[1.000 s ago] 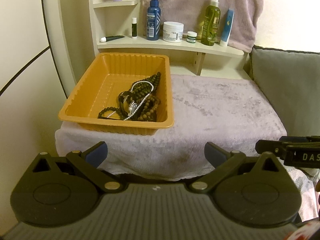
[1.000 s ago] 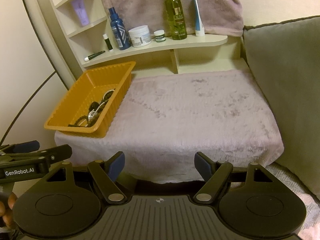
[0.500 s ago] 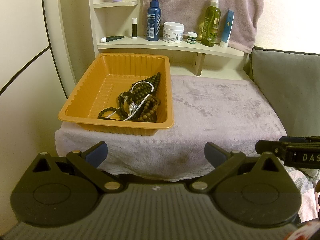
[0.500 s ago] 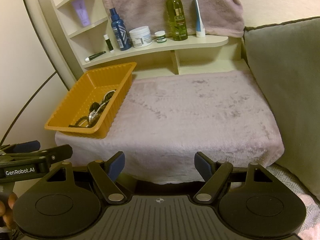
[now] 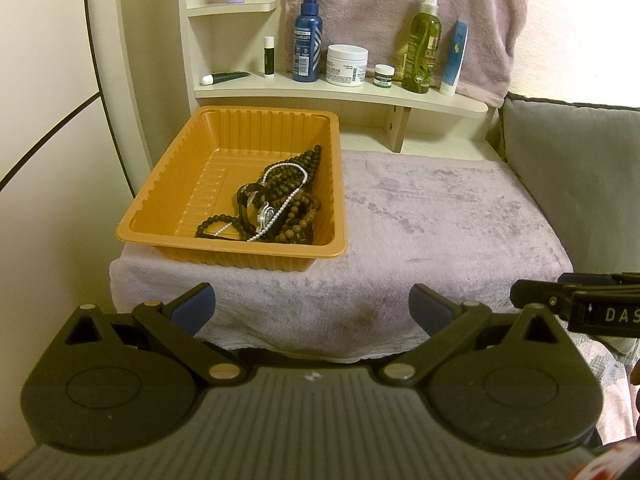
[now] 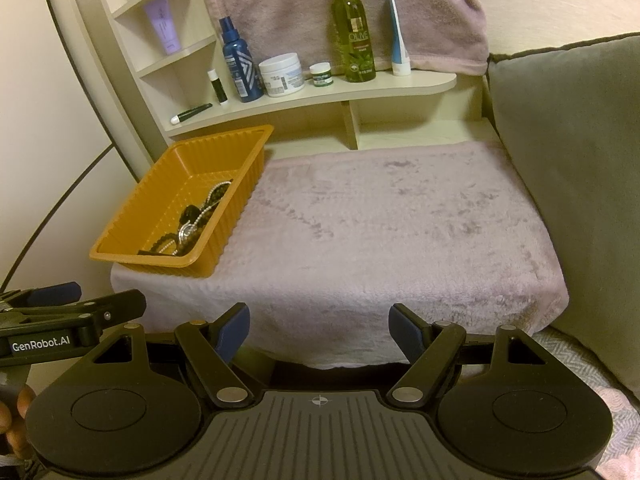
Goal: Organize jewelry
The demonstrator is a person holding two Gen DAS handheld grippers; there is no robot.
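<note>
Jewelry [image 5: 276,204] lay heaped in the orange tray [image 5: 168,200] at the table's [image 5: 440,232] left end.
Dark bead strands, a pearl string and a watch tangled against the tray's right wall; the left hand-held gripper [image 5: 312,304] and right hand-held gripper [image 6: 320,330] hung spread and empty before the table's front edge.

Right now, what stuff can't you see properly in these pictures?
- Tangled bead strands, white pearl string and watch in the ribbed orange plastic tray: left wrist view, they overlap, so I can't count pieces.
- Same pile, right wrist view: the tray's near wall hides its lower part.
- Small print on the white cream jar: too small to read.
- Right claw, left wrist view: cut off by the edge.
</note>
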